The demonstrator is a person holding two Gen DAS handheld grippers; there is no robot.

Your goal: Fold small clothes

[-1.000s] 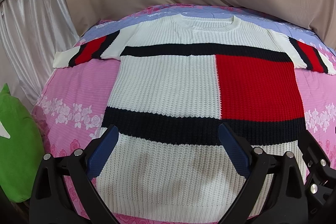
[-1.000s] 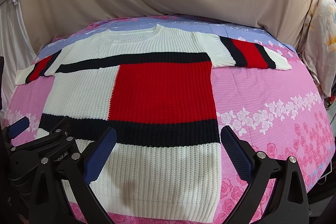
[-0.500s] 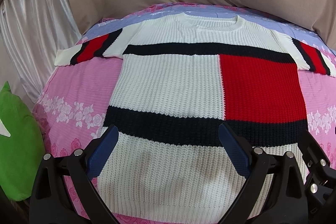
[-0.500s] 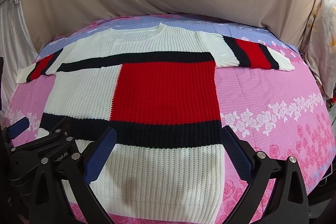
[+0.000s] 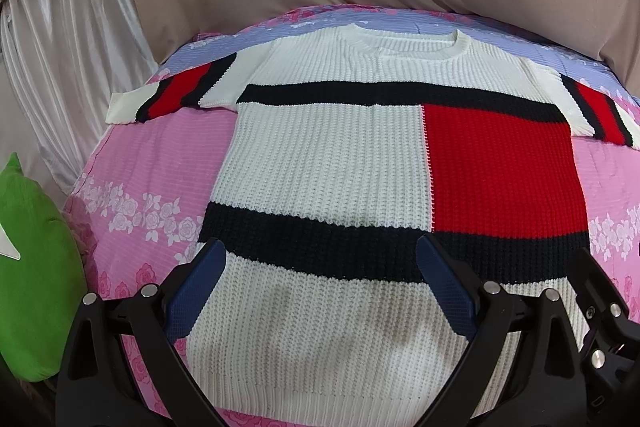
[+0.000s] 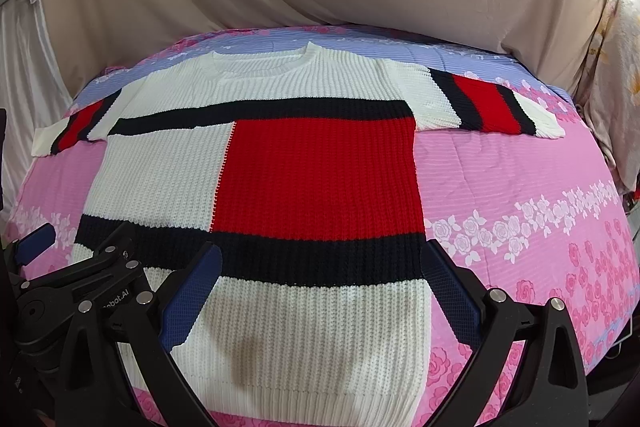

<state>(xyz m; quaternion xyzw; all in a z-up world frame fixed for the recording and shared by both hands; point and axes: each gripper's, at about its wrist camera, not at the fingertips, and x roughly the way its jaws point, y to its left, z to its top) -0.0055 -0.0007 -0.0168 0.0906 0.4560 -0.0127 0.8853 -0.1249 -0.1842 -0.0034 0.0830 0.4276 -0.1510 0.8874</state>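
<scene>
1. Sweater (image 5: 332, 163) lies flat, unfolded, sleeves spread, on the pink floral bed (image 5: 160, 163).
2. Left gripper (image 5: 320, 259) gapes wide above its hem, empty.
3. Right gripper (image 6: 320, 263) likewise wide, empty.

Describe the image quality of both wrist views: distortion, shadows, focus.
Left wrist view: strong fisheye bulge curves the bed, corners are black, the sweater is sharp, and soft grey shadows lie on its white hem between the open jaws. Right wrist view: same barrel distortion, even lighting without glare, a similar shadow patch on the hem.
</scene>
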